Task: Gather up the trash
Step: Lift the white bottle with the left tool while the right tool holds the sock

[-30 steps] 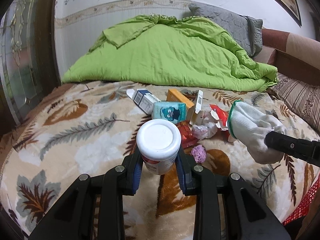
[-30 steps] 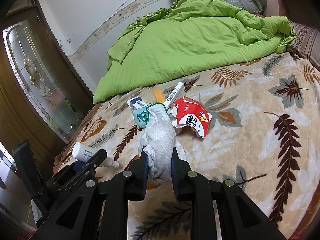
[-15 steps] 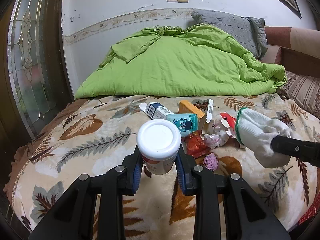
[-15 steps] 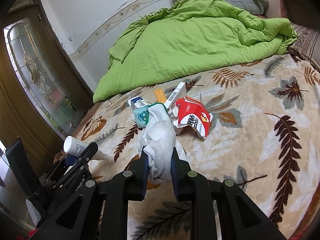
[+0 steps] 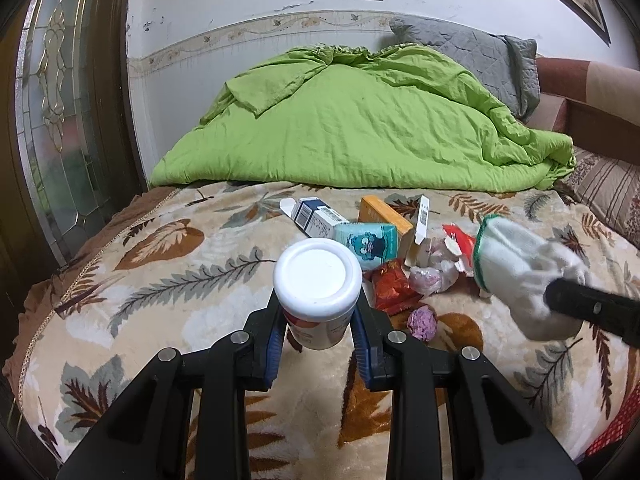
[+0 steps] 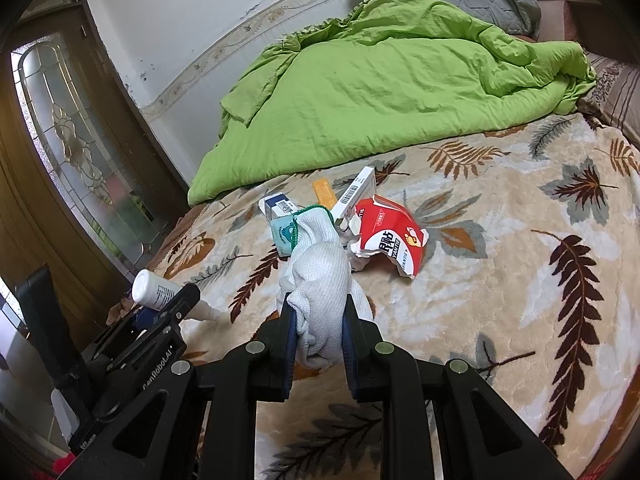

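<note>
While the trash pile sits near the middle of the leaf-patterned bed [image 5: 160, 248], two pieces of it are already off the blanket: one white bottle [image 5: 318, 280] and one white knit glove [image 6: 320, 280]. The left gripper [image 5: 318, 340] is clamped on the bottle, blue pads pressing its sides below the round cap, which faces the camera. The right gripper [image 6: 318, 336] is closed on the glove, the bunched fabric squeezed between its pads and the green-edged cuff pointing away toward the pile.

Taking the teal cartoon-bear packet [image 5: 368, 242] as the landmark, one blue-and-white carton [image 5: 314, 218] lies just behind it on its left, one orange box [image 5: 382, 216] behind it on its right, and one white barcode box [image 5: 422, 216] stands tilted beyond the orange one. In front of the packet lies one shiny red wrapper [image 5: 394, 286], with one crumpled clear bag [image 5: 434, 276] beside that (pinkish inside, contents unclear) and one small purple wad [image 5: 422, 322] nearer the left gripper. One torn red-and-white pouch [image 6: 390, 238] lies to the packet's right.

Well behind the packet, one green quilt [image 5: 360, 120] is heaped across the bed against the wall, with one grey pillow [image 5: 480, 56] above it.
</note>
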The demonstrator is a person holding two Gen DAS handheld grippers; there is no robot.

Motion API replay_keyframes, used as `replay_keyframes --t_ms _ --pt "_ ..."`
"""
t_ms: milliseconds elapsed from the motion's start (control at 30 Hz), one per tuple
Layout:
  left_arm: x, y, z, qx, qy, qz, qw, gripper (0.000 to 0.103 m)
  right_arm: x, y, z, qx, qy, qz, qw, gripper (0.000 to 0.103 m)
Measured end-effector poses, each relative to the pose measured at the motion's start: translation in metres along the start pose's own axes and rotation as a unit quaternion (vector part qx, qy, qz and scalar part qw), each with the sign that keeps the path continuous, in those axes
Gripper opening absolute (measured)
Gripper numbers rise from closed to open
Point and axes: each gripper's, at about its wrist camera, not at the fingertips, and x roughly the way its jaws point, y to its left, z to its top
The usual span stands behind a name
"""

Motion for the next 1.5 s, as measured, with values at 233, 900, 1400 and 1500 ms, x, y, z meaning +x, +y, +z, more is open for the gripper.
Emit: replay_keyframes --t_ms 233,900,1400,1500 --pt "-0.021 0.003 0.022 -0.012 -0.024 0.003 0.9996 0.029 -0.006 0.005 -0.003 -0.007 0.0 0.002 1.0 0.022" --pt "-0.079 -0.012 0.061 -0.002 -0.075 -0.016 0.997 0.029 -0.063 0.019 0.009 -0.011 -0.049 0.009 0.999 0.022" --pt "-0.074 -0.005 0.057 -0.023 -0.048 -0.059 0.9969 0.029 -0.065 0.026 0.005 -0.011 -0.047 0.009 0.999 0.022" --pt "-0.065 0.0 0.052 -0.039 -0.022 -0.098 0.9942 0.029 -0.065 0.023 0.002 -0.008 -0.045 0.007 0.999 0.022"
